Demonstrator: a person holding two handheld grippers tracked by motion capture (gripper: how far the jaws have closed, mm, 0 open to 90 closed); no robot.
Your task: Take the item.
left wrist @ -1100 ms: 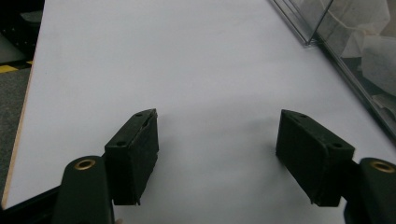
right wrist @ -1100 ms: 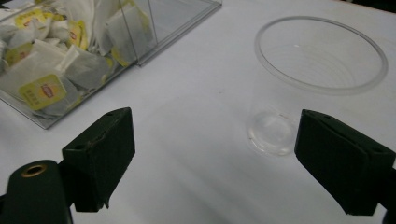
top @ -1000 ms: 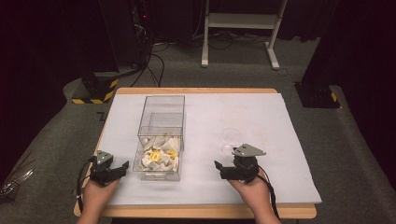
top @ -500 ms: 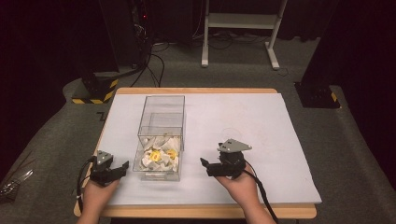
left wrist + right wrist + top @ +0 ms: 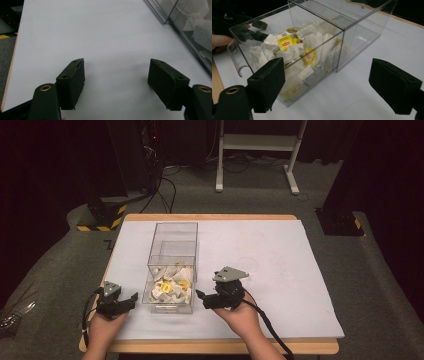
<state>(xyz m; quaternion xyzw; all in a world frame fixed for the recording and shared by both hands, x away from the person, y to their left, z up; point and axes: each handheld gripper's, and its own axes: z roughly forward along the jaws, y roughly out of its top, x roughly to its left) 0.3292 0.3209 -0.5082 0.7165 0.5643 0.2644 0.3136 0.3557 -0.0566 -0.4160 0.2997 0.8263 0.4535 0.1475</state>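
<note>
In the high view we are observing a clear, rectangular acrylic box (image 5: 172, 265) standing on the white paper sheet (image 5: 280, 260) that covers the wooden table (image 5: 220, 347). The box is divided into two compartments; the one nearer the person is holding a heap of white and yellow tea-bag sachets (image 5: 171, 289). The left gripper (image 5: 131, 299), black with a grey plate on top, is resting just beside the box on its left, with the person's left hand (image 5: 102, 325) behind it. The right gripper (image 5: 199, 296), black with a grey three-cornered plate, is sitting just beside the box on its right and pointing toward it, carried by the person's right hand (image 5: 242, 312). A black cable (image 5: 272, 332) is trailing from it over the table's near edge.

In the left gripper view we are recording the left gripper (image 5: 116, 75) with its jaws spread wide and nothing between them; bare white paper is lying beneath, and a corner of the clear box (image 5: 185, 27) is showing at the upper right.

In the right gripper view we are noting the right gripper (image 5: 327, 85) with its jaws spread apart and pinching nothing. The clear box (image 5: 332, 35) is standing directly ahead of them, the sachets (image 5: 297, 52) piled in its near compartment. The other hand (image 5: 220, 41) is appearing beyond the box at the left.
</note>
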